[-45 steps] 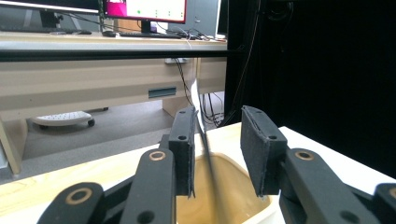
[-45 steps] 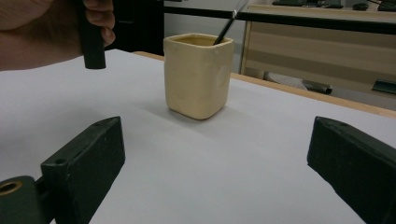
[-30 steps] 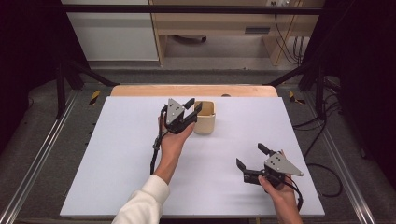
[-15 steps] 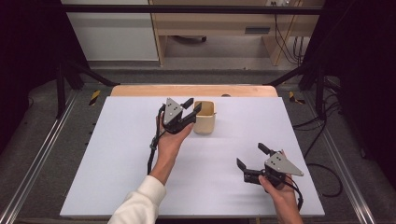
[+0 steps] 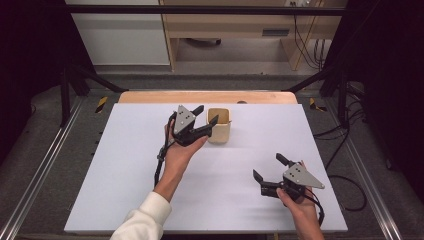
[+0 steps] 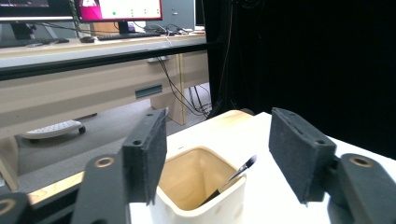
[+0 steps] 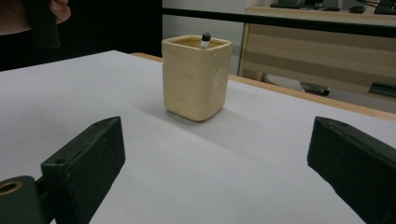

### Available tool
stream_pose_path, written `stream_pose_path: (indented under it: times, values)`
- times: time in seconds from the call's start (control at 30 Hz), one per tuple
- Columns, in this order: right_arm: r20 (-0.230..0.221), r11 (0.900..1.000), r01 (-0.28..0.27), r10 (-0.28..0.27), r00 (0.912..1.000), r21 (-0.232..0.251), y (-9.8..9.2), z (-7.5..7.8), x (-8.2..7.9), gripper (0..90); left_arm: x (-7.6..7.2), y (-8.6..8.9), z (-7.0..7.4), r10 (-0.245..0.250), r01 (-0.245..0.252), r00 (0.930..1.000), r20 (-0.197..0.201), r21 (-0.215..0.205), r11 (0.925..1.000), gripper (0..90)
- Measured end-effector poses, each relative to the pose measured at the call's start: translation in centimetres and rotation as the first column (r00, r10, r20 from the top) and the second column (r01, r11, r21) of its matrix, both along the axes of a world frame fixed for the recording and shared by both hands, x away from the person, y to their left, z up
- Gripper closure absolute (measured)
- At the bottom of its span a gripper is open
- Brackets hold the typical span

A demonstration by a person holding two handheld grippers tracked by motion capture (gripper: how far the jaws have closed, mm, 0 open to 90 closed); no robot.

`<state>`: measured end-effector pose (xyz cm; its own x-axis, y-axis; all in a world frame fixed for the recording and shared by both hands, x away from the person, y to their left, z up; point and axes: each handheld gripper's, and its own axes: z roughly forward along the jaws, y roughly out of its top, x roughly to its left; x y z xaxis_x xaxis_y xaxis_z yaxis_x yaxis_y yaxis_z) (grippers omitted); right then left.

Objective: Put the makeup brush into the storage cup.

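Brush dropped in the cup, looks like

The left gripper (image 5: 206,116) has just been opened; its fingers (image 6: 148,154) are spread beside the cream cup (image 5: 219,125), nothing gripped, and the brush (image 6: 232,178) is left leaning inside. The right gripper (image 5: 269,168) is held level, well apart from the cup, fingers released, on the tabletop (image 5: 125,165).

The left hand-held gripper (image 5: 206,115) is black with a grey three-cornered plate screwed on top, a black cable trailing from it along the forearm, and the left arm wears a white sleeve (image 5: 142,220). Its jaws carry flat black rectangular pads (image 6: 299,156) on arms with brass-coloured rivets. The right hand-held gripper (image 5: 267,167) has the same black body, grey plate and looping black cable.
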<state>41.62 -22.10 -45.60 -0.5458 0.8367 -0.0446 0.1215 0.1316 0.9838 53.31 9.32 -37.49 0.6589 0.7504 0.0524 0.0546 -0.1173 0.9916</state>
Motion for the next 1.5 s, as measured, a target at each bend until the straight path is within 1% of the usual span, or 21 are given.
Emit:
stream_pose_path:
  times: [0.13, 0.27, 0.33, 0.43, 0.57, 0.73, 0.8, 0.87, 0.93, 1.0, 1.23, 1.33, 1.43, 1.5]
  values:
    - [0.000, 1.000, 0.000, 0.000, 1.0000, -0.002, 0.0, 0.0, 0.0, 4.6, -0.2, 0.1, 0.2, -0.014, 0.014, 0.9998, -0.011, -0.005, 0.9999, 30.8]
    - [0.002, 1.000, 0.000, 0.000, 1.0000, -0.003, 0.0, 0.0, 0.0, 4.6, -0.5, 0.2, 0.3, -0.027, 0.027, 0.9996, -0.008, -0.004, 0.9996, 24.4]
    - [0.001, 1.000, 0.000, 0.000, 1.0000, -0.003, 0.1, 0.0, 0.0, 4.6, -0.6, 0.2, 0.4, -0.032, 0.032, 0.9994, -0.008, 0.006, 0.9995, 20.2]
    - [-0.002, 1.000, -0.001, 0.001, 1.0000, -0.003, 0.1, 0.0, 0.0, 4.5, -0.9, 0.3, 0.6, -0.044, 0.045, 0.9990, -0.005, 0.014, 0.9989, 16.4]
    - [-0.001, 1.000, -0.002, 0.002, 1.0000, -0.004, 0.1, 0.0, 0.0, 4.5, -1.1, 0.4, 0.7, -0.072, 0.072, 0.9971, -0.025, 0.022, 0.9971, 11.0]
    - [-0.004, 1.000, -0.003, 0.003, 1.0000, -0.004, 0.2, 0.0, 0.0, 4.3, -1.5, 0.3, 0.7, -0.101, 0.102, 0.9941, -0.038, 0.016, 0.9947, 4.5]
    - [-0.004, 1.000, -0.003, 0.003, 1.0000, -0.001, 0.1, 0.0, 0.0, 4.2, -1.7, 0.2, 0.6, -0.116, 0.117, 0.9926, -0.037, 0.034, 0.9925, 1.8]
    - [-0.003, 1.000, -0.004, 0.004, 1.0000, -0.003, 0.1, 0.0, 0.0, 4.2, -2.0, 0.2, 0.5, -0.132, 0.133, 0.9907, -0.033, 0.047, 0.9900, 1.0]
    - [-0.006, 1.000, -0.004, 0.004, 1.0000, -0.003, 0.1, 0.0, 0.0, 4.1, -2.2, 0.3, 0.5, -0.146, 0.147, 0.9887, -0.034, 0.040, 0.9883, 1.0]
    - [-0.005, 1.000, -0.004, 0.004, 1.0000, -0.004, 0.1, 0.0, 0.0, 4.1, -2.5, 0.4, 0.5, -0.162, 0.163, 0.9864, -0.030, 0.044, 0.9857, 0.9]
    - [-0.001, 1.000, -0.005, 0.005, 1.0000, 0.002, 0.2, 0.0, -0.1, 4.0, -3.5, 1.1, 0.3, -0.174, 0.175, 0.9845, -0.023, 0.046, 0.9835, 0.8]
    - [-0.001, 1.000, -0.006, 0.006, 1.0000, 0.004, 0.1, 0.0, -0.1, 4.0, -3.9, 1.6, 0.2, -0.183, 0.184, 0.9829, -0.021, 0.060, 0.9811, 0.8]
    - [-0.003, 1.000, -0.004, 0.004, 1.0000, 0.011, 0.1, 0.1, -0.1, 4.0, -4.4, 2.2, 0.0, -0.191, 0.192, 0.9813, -0.020, 0.064, 0.9792, 0.8]
    - [-0.003, 1.000, -0.005, 0.005, 1.0000, 0.011, 0.1, 0.1, -0.1, 4.0, -4.7, 2.7, -0.2, -0.191, 0.192, 0.9813, -0.018, 0.070, 0.9788, 0.8]
